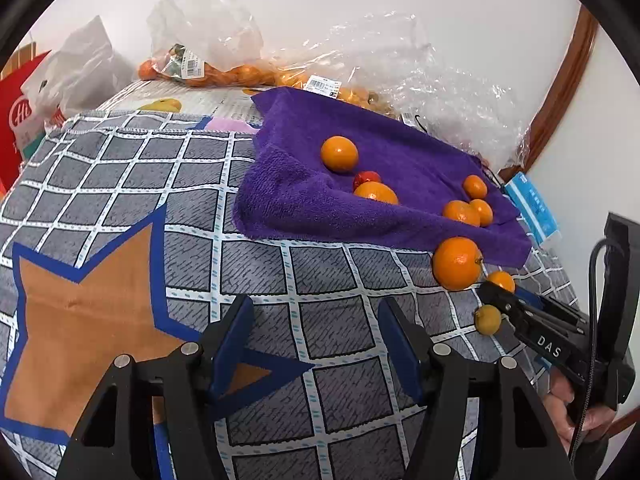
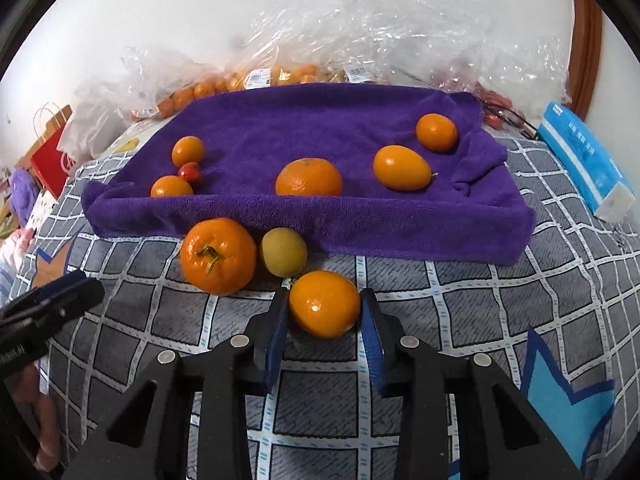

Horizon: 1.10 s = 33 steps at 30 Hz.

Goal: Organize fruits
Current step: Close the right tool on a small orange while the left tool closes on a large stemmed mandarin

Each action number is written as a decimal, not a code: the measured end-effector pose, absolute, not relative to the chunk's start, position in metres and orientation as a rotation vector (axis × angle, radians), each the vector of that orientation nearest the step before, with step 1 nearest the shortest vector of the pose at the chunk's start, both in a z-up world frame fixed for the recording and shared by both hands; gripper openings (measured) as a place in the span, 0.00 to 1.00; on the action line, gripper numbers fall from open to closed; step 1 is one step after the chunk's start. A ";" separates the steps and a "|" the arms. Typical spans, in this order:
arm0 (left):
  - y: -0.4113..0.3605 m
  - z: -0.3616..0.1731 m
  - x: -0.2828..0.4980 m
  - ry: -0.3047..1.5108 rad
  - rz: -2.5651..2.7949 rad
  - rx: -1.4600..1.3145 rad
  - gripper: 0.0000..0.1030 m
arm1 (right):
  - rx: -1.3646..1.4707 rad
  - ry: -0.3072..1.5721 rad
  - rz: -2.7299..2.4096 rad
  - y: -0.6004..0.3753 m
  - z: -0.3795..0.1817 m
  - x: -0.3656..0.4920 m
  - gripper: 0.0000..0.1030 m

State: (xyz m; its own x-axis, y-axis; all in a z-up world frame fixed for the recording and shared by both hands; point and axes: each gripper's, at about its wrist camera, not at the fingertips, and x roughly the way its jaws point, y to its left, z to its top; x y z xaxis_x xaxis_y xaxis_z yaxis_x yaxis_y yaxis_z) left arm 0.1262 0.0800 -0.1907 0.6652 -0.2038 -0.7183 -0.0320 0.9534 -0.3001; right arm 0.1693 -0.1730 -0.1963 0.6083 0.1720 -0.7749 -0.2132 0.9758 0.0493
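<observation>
A purple towel (image 2: 320,120) lies on the checked bedcover (image 2: 440,320) with several oranges and one small red fruit (image 2: 190,171) on it. In front of the towel sit a large mandarin with a stem (image 2: 218,256), a yellowish fruit (image 2: 284,252) and a small orange (image 2: 325,304). My right gripper (image 2: 325,310) has its blue pads pressed on both sides of that small orange, which rests on the cover. My left gripper (image 1: 316,308) stands open above the cover left of the fruits, with nothing between its fingers. Its tip shows at the left edge of the right wrist view (image 2: 60,296).
Clear plastic bags (image 2: 360,20) holding more oranges lie behind the towel against the wall. A blue tissue pack (image 2: 584,160) lies to the right, and a red paper bag (image 2: 48,164) stands far left. A wooden frame (image 1: 560,92) runs up the right wall.
</observation>
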 end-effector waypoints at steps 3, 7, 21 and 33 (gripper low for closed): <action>0.077 -0.189 0.124 0.847 -0.090 -0.297 0.59 | -0.043 0.876 0.216 -0.186 -0.192 0.163 0.34; 0.058 -0.183 0.129 0.887 -0.154 -0.304 0.59 | -0.047 0.850 0.187 -0.210 -0.189 0.155 0.34; -0.032 -0.177 0.180 0.904 -0.203 -0.115 0.59 | 0.089 0.811 0.208 -0.264 -0.191 0.139 0.34; -0.016 -0.176 0.174 0.939 -0.194 -0.157 0.40 | 0.099 0.820 0.246 -0.262 -0.193 0.140 0.34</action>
